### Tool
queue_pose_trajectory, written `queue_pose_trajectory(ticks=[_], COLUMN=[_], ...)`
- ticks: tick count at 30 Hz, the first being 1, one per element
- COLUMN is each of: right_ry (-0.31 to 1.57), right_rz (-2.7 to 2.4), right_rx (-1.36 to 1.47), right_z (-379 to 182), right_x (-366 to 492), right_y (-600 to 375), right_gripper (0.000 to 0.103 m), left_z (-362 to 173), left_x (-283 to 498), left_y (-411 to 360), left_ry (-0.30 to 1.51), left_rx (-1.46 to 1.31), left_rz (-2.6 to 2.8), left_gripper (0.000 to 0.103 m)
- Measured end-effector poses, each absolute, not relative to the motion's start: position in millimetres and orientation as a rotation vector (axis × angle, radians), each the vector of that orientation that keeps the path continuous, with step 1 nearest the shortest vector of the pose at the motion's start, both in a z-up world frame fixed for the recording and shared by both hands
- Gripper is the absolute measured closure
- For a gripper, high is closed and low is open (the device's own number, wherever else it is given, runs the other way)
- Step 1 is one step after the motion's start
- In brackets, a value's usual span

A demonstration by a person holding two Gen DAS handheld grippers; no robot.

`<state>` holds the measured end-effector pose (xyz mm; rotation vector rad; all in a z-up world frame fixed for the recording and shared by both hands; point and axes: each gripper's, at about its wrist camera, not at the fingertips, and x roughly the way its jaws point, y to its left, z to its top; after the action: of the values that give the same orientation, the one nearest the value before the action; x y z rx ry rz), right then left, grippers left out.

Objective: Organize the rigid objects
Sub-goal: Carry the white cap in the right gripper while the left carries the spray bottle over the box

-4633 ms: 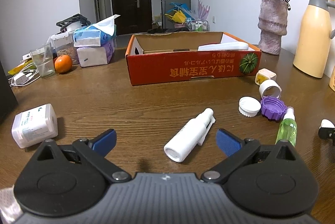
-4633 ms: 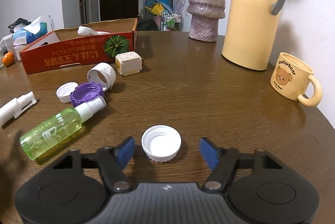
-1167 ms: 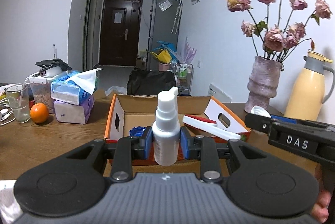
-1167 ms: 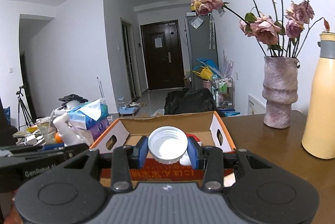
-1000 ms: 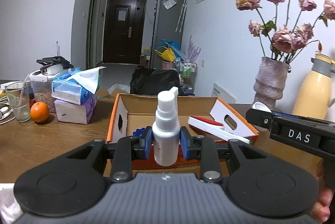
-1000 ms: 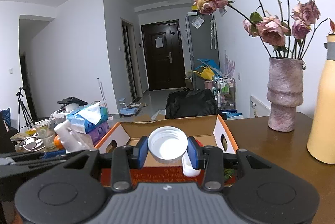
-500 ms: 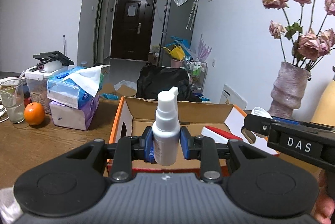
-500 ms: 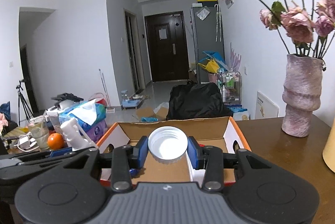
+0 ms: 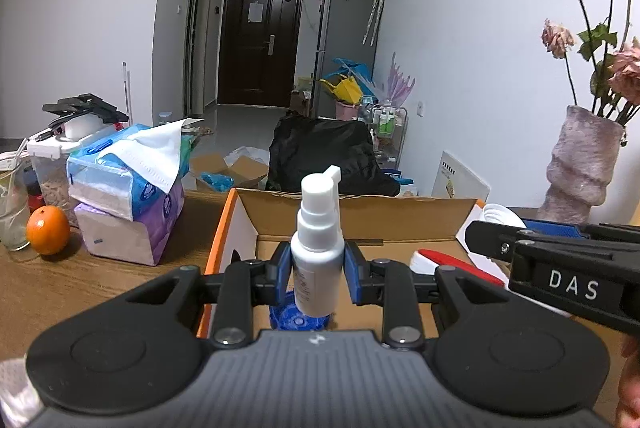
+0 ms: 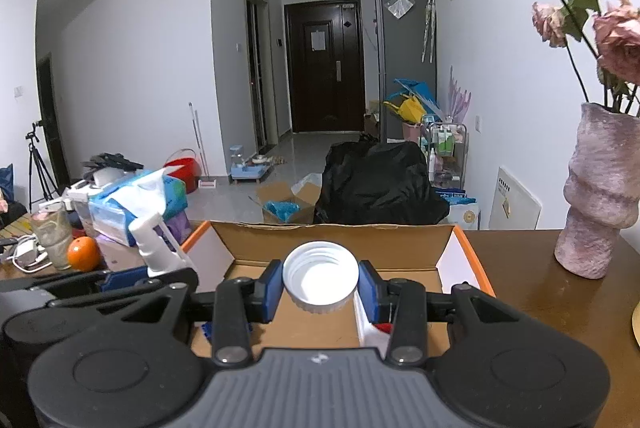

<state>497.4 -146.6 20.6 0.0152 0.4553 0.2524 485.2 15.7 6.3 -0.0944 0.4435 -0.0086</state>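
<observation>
Your left gripper (image 9: pixel 318 270) has its fingers (image 9: pixel 280 268) clamped on the white spray bottle (image 9: pixel 318 252), upright, nozzle on top, held above the near-left part of the cardboard box (image 9: pixel 360 218). Your right gripper (image 10: pixel 320 288) pinches the white cap (image 10: pixel 320 278) between its fingers (image 10: pixel 368 290), open side facing the camera, over the middle of the same box. So both pieces are up off the surface (image 9: pixel 60 288) and over the drop zone; by my read you're at the release step, neither item let go yet.

Now the box: in the left view there's a blue cap (image 9: pixel 294 318) on the floor right under the bottle, and a white-and-red tube-like item (image 9: pixel 444 262) lying toward the right side. The rest of the floor that shows is bare cardboard, so there's room. What's still out on the surface behind you can't be seen from here. Outside the box stand tissue packs (image 9: pixel 128 188), an orange (image 9: pixel 48 230) and a vase (image 9: pixel 580 168).
</observation>
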Motion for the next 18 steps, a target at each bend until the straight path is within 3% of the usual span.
queue_pose_trajectory(ticks=[18], right_ry=[0.535], right_rz=[0.255], right_rx=[-0.017], right_z=[3], right_x=[535], right_y=[-141], right_gripper=[0.064], left_z=[-6], left_x=[521], left_y=[19], left_ry=[0.456], left_rx=[-0.024], left_rz=[0.01], left_gripper=[0.074])
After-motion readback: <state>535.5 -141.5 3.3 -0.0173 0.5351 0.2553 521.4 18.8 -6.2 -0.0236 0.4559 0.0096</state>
